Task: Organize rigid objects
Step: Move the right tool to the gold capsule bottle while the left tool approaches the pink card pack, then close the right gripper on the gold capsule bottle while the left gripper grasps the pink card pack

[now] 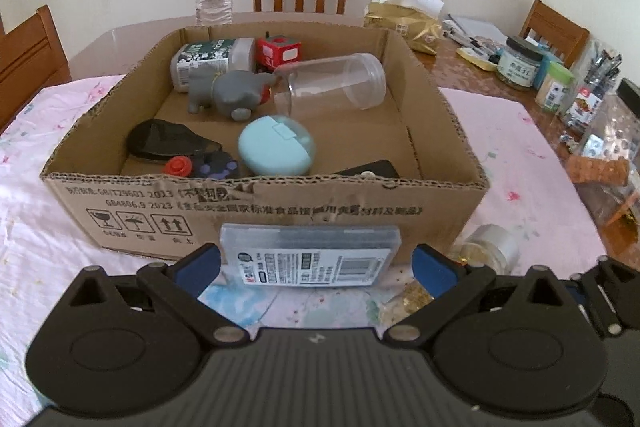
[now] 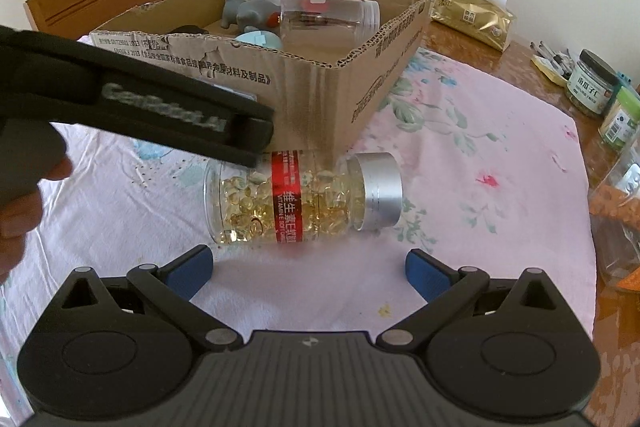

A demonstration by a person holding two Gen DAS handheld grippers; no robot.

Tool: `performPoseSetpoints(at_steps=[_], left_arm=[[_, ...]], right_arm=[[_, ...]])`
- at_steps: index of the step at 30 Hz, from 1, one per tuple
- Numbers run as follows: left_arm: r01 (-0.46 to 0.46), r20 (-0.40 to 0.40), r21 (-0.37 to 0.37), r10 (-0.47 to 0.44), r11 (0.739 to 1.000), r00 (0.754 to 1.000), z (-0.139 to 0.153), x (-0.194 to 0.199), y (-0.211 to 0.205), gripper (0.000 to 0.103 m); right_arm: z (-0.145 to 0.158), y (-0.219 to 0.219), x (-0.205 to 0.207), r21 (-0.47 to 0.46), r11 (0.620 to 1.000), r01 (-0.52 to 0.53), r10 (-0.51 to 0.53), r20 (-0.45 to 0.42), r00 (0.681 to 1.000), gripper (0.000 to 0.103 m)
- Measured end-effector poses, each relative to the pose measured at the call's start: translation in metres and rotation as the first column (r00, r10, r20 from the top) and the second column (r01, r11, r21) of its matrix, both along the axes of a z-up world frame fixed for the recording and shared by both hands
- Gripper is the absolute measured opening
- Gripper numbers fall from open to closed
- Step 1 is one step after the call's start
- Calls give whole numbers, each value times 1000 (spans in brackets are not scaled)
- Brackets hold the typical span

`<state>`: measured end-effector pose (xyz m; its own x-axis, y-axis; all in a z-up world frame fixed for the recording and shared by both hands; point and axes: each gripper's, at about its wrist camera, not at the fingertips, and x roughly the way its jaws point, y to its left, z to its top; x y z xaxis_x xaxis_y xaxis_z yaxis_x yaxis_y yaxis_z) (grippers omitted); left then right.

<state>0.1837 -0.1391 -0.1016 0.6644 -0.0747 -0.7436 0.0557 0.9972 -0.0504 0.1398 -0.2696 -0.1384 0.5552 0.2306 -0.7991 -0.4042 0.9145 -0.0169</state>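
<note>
I have two things left outside the open brown cardboard box (image 1: 256, 215): one flat clear plastic case with a white barcode label (image 1: 310, 255) and one clear plastic bottle of golden softgel capsules with a red label band and silver cap (image 2: 300, 201). The case lies on the pink floral tablecloth (image 2: 480, 147), just in front of the box's near wall, between the spread blue-padded fingers of my left gripper (image 1: 316, 265), which are released and not touching it. I judge it light, stiff and slick, so I would pinch it across its short edges. The bottle lies on its side near the box corner, ahead of my right gripper (image 2: 310, 269), whose fingers are also spread wide and empty. It looks heavier, hard and round, likely to roll; I would take it across the body at the red band.

Inside the box I count one grey toy elephant (image 1: 228, 93), one clear empty jar (image 1: 332, 87), one pale blue round case (image 1: 276, 147) and one red cube (image 1: 280, 53), among other items.
</note>
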Motion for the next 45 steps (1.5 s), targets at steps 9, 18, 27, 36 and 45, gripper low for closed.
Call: performPoseSetpoints(at_steps=[9,18,27,36,45], left_arm=[[-29,-13,50,30,998,999,-5,-7,26,101],[1,-38,38,1,999,999,-17,-5,28,94],[13,-72,53,-10,999,997,-21,-17,26,91],[-48,-103,55,53,997,993,-21,-32,68,91],[-83,-108,62,89,995,990,-20,-42,76,94]], right_arm=[[0,0,0,-1,1000,2,-2,-1,1000,103],[0,2,0,-6,1000,20,-20,-9,1000,103],[1,3,2,-9,1000,29,-29,-15,999,103],[2,2,5,-18,1000,13,-14,-38,999,103],[14,1,14,14,999,-48,49,-56,997,103]])
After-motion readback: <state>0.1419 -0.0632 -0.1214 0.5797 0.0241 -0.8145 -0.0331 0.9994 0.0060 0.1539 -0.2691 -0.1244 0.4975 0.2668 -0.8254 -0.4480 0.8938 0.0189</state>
